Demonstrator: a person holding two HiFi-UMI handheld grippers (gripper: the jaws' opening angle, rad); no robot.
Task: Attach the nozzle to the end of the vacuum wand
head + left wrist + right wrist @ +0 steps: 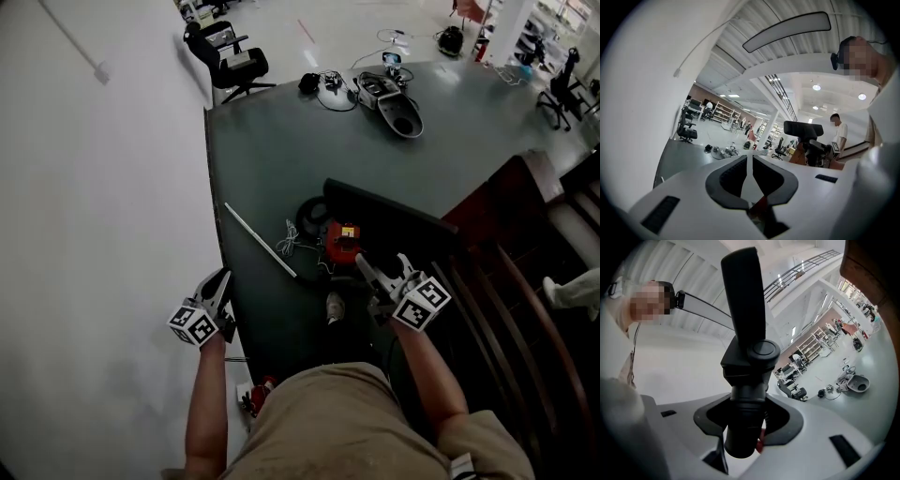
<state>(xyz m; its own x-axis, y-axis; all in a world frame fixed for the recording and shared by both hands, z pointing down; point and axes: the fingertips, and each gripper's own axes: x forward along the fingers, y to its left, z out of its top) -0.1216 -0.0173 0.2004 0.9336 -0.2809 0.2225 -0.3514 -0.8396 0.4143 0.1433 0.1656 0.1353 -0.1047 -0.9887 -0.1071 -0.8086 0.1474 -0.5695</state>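
**Step in hand.** Judged to be the carry, ahead of any joining. The right hand-held gripper (380,264) is clamped on the nozzle (749,366), with its jaws closed on the round neck below the collar. The left hand-held gripper (222,277) has its jaws together with nothing between them.

**Location of nozzle.** It stands up out of the right hand-held gripper's jaws, clear of the floor. It is mated to nothing.

**Appearance of nozzle.**
- It is black and matt all over.
- A ringed round neck leads to a stepped collar.
- The collar carries a round release button, which faces back toward the hand-held gripper.
- A long flat section rises beyond the collar.
- No crack or dirt is visible.
- The bottom end of the neck hangs just below the jaws, and its opening is not shown.

**Wand.** Not positively identified.
- A thin white rod (260,240) lies on the dark floor (281,150), ahead of and between the two hand-held grippers. Whether it is the wand cannot be told.
- A red unit (343,240) with loose cable lies just ahead of the right hand-held gripper.
- The vacuum body (398,105) lies well ahead of both.

**Next move calls for.**
- The free left hand-held gripper needs to take up and steady the wand.
- The neck then has to be lined up on the wand's axis, with the button side matched.
- A straight push should follow until the latch catches.
- Risk: the grip sits on the neck itself, so it may need shifting to leave enough length to insert.
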